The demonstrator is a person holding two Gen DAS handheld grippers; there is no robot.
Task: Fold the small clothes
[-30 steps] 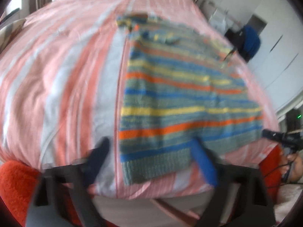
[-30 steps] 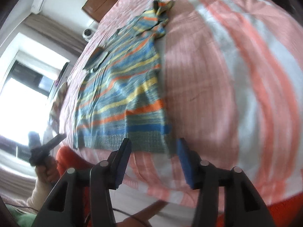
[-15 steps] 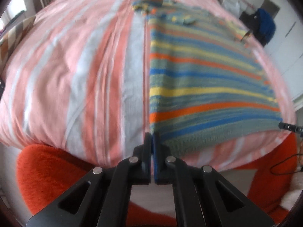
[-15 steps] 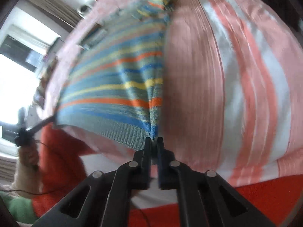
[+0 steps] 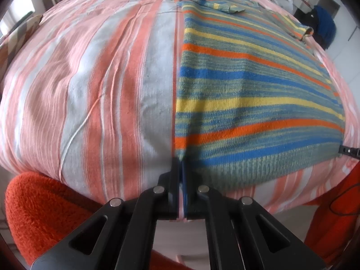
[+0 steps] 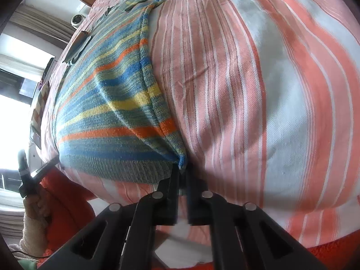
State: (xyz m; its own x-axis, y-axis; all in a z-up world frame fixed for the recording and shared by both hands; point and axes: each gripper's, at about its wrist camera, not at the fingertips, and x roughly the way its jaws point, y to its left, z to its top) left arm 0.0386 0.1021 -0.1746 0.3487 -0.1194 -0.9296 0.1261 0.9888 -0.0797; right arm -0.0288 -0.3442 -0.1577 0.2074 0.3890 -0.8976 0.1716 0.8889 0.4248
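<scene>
The striped sweater (image 5: 247, 94) lies spread flat on the pink-and-white striped bedspread (image 5: 94, 85), its ribbed hem at the near edge of the bed, the sleeves bunched at the far end. On the left we have the left gripper (image 5: 181, 164) pinched tight on the hem's left corner, the knit caught between its jaws. On the right, the right gripper (image 6: 183, 168) is clamped on the opposite hem corner (image 6: 181, 157), where the fabric puckers upward into the jaws.

With both corners taken, we judge the step in hand to be the first fold: carrying the hem up toward the collar. To do it well we should lift both corners together and level, so the hem stays straight and the stripes line up. We should keep gentle tension between the two grips, since loose knit sags in the middle. We should also check that only the sweater is pinched; whether any bedspread is caught underneath we cannot tell.
</scene>
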